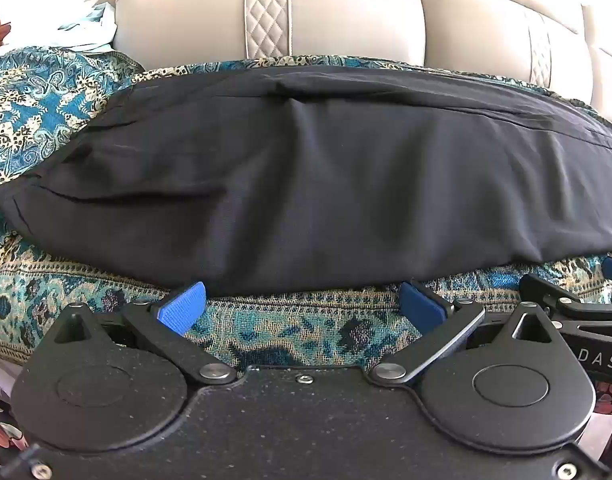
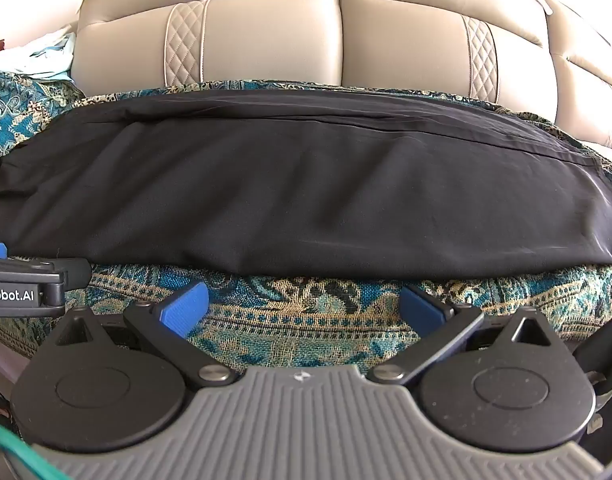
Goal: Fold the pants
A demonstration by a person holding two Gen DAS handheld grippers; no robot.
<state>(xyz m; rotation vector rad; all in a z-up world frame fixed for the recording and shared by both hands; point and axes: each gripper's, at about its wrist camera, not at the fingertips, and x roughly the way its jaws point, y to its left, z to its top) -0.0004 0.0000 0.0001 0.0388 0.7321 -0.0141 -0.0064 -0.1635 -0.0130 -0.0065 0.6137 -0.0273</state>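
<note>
Black pants (image 1: 306, 184) lie folded lengthwise in a long band across a patterned teal cloth; they also fill the right wrist view (image 2: 306, 192). My left gripper (image 1: 301, 304) is open and empty, its blue pads at the pants' near edge. My right gripper (image 2: 303, 304) is open and empty, just short of the near edge. The right gripper shows at the right edge of the left wrist view (image 1: 578, 304), and the left gripper at the left edge of the right wrist view (image 2: 29, 280).
The teal and gold patterned cloth (image 1: 45, 96) covers a sofa seat. Beige leather back cushions (image 2: 338, 40) rise right behind the pants. A pale crumpled cloth (image 1: 85, 28) lies at the far left.
</note>
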